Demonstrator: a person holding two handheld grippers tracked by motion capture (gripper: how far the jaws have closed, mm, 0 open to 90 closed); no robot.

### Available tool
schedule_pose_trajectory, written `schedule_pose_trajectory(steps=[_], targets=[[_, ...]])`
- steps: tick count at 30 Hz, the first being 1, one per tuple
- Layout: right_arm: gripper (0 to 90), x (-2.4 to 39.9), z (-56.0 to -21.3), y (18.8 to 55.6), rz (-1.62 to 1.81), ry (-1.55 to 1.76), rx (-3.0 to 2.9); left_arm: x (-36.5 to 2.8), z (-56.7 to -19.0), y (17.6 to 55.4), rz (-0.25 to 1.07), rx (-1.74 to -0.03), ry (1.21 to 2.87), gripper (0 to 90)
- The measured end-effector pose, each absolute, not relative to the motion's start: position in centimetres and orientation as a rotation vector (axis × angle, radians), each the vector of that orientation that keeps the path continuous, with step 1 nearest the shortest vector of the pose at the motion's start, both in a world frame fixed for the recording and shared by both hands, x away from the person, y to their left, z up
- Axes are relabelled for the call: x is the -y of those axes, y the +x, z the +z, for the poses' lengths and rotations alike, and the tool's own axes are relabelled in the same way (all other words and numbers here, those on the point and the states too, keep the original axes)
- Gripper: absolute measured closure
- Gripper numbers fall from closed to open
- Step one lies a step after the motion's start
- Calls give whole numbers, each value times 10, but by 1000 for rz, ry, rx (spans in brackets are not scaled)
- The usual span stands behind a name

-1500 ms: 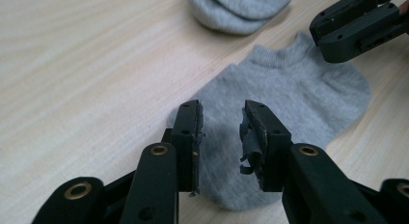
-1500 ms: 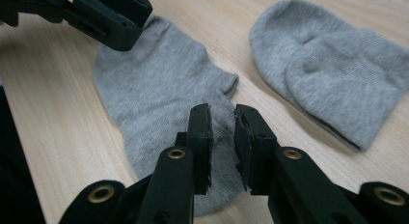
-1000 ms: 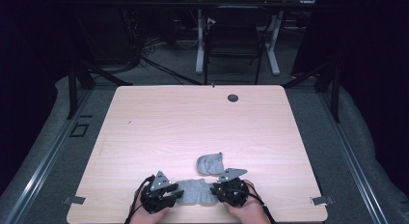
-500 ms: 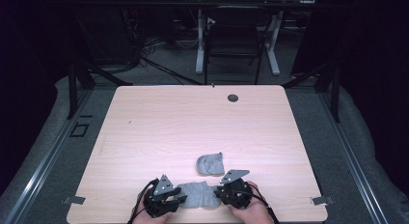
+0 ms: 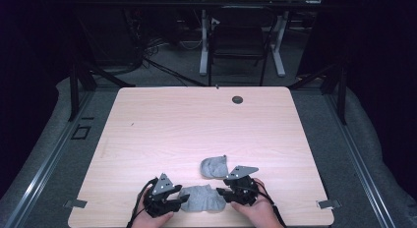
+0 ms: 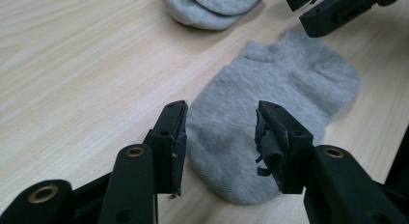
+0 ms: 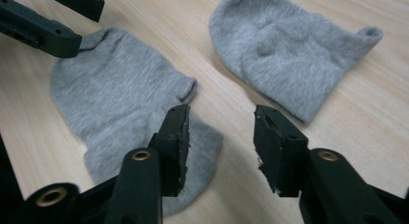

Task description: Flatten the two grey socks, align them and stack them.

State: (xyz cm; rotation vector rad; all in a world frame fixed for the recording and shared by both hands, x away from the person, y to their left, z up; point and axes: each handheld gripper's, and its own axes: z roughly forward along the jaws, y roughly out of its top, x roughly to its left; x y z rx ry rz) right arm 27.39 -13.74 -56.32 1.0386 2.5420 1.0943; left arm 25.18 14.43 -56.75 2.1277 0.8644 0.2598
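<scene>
A grey ankle sock [image 5: 202, 198] lies flat near the table's front edge, between my two grippers. My left gripper [image 5: 181, 199] is at its left end. In the left gripper view the jaws of the left gripper [image 6: 222, 122] have just been opening and stand apart over the sock's [image 6: 279, 89] toe end, pads clear of the cloth. My right gripper [image 5: 222, 193] is at the sock's right end. The right gripper's [image 7: 221, 125] jaws have also just been opening, with the sock's [image 7: 111, 98] cuff edge under one jaw and bare table between them. A second grey sock [image 5: 214, 166] lies crumpled just beyond.
The light wooden table [image 5: 196, 125] stretches away beyond the socks, with a small dark round grommet [image 5: 237, 99] near its far edge. The front edge lies close under the person's hands [image 5: 258, 213]. A desk frame and chair stand on the floor behind.
Both grippers' jaws stand wider apart than before, and the near sock lies slack on the table between them. The hands have stayed in place.
</scene>
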Motion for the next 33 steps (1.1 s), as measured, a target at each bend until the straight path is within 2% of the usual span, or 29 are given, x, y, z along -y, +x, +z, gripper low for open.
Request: schedule_pose_trajectory(steps=[5, 9, 17, 22, 29, 33], targets=[[479, 134, -556, 284, 1112, 1044, -2510, -148, -567, 259, 269, -898, 2106, 512], [469, 132, -550, 291, 1126, 1055, -2484, -151, -567, 265, 282, -928, 2083, 483], [593, 124, -548, 306, 1069, 1055, -2425, -154, -567, 271, 288, -948, 2062, 473], [629, 117, -551, 316, 1063, 1083, -2405, -155, -569, 273, 294, -954, 2067, 476], [630, 109, -555, 327, 1058, 1114, -2406, -159, -569, 273, 296, -958, 2061, 476], [685, 106, -558, 329, 1039, 1134, -2406, -158, -569, 274, 296, -962, 2056, 476]])
